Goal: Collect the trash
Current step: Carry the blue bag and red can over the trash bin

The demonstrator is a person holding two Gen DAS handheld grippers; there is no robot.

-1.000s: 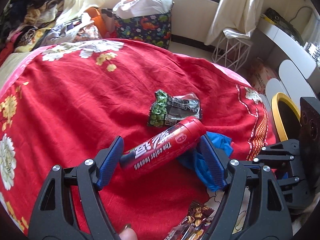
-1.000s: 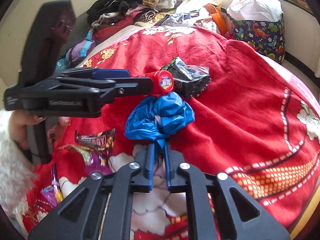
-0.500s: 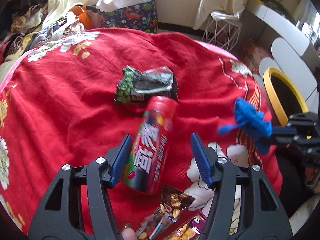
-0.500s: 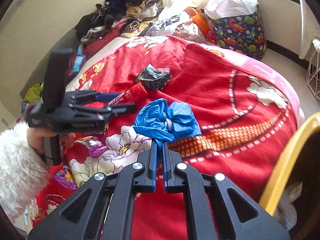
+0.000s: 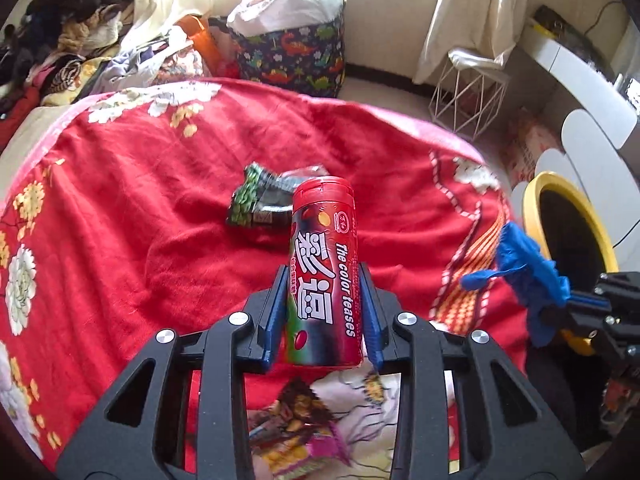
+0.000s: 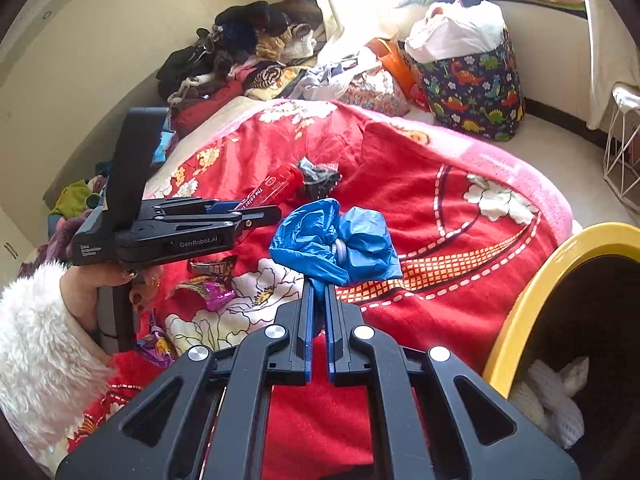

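A bed (image 5: 132, 208) under a red flowered blanket fills both views, clothes heaped at its far left. A yellow-rimmed bin (image 6: 532, 300) stands at the right, cut off by the frame edge; only the right wrist view shows pale trash inside it. The left gripper (image 5: 324, 312) has just been closing, and its fingers now press both sides of a red candy tube (image 5: 322, 264) held above the blanket. The right gripper (image 6: 316, 300) is closed tight on a crumpled blue bag (image 6: 332, 240), near the bin. A dark green wrapper (image 5: 260, 204) lies farther off, partly hidden behind the tube. Snack wrappers (image 5: 296, 432) near the fingers are blurred.
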